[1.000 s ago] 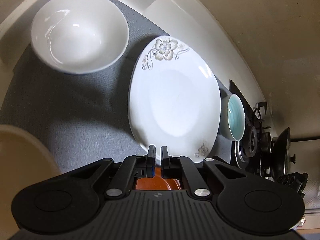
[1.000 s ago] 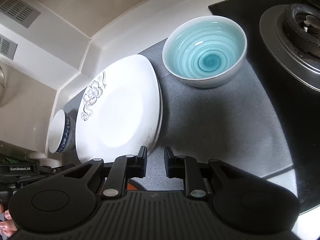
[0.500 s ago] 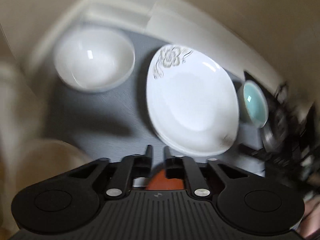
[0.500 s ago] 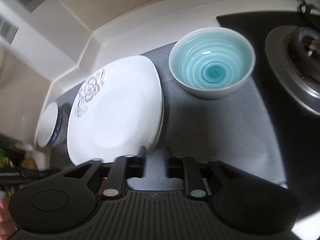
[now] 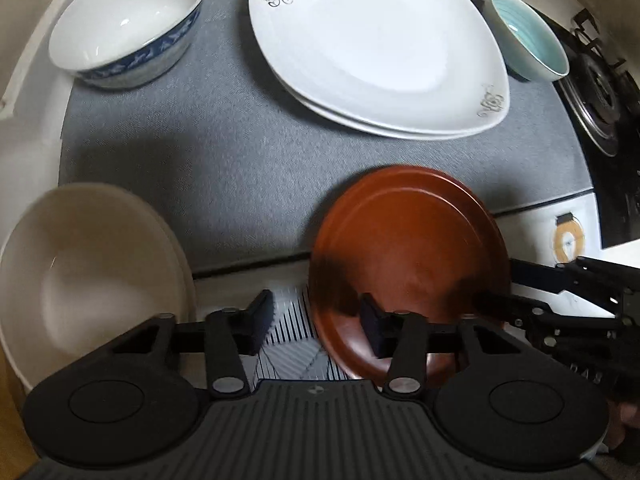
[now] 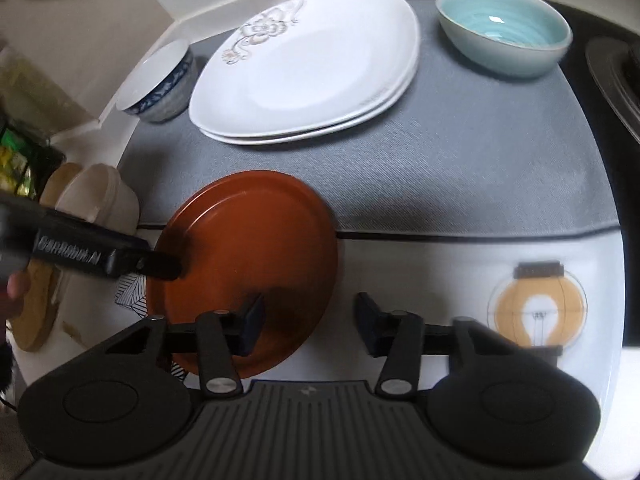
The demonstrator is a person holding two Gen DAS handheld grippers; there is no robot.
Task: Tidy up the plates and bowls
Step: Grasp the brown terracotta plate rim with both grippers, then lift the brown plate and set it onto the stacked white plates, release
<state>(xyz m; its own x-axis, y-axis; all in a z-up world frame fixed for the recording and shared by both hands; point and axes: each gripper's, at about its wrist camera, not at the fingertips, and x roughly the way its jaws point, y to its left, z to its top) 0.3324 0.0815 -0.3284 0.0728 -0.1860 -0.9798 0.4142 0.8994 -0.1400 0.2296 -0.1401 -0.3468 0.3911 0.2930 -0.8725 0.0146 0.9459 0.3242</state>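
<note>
A brown-red plate (image 5: 408, 256) (image 6: 244, 256) lies at the near edge of the grey mat (image 5: 224, 152) (image 6: 460, 168). Two stacked white flowered plates (image 5: 372, 44) (image 6: 308, 68) sit at the mat's back, between a white bowl with blue pattern (image 5: 128, 24) (image 6: 160, 80) and a teal bowl (image 5: 528, 36) (image 6: 504, 36). A cream bowl (image 5: 88, 276) stands near left. My left gripper (image 5: 318, 322) is open and empty, its right finger over the brown plate's left rim. My right gripper (image 6: 308, 320) is open and empty, its left finger over the plate's right rim.
A gas stove (image 5: 600, 92) (image 6: 616, 68) lies to the right of the mat. The white counter carries a lantern sticker (image 6: 536, 312) (image 5: 568, 240) at the near right. Cream containers (image 6: 96, 196) and a striped cloth (image 5: 288, 340) sit at the near left.
Both grippers have pulled back and up from the white plates and opened wide. The brown plate, the cream bowl and the counter front have come into view.
</note>
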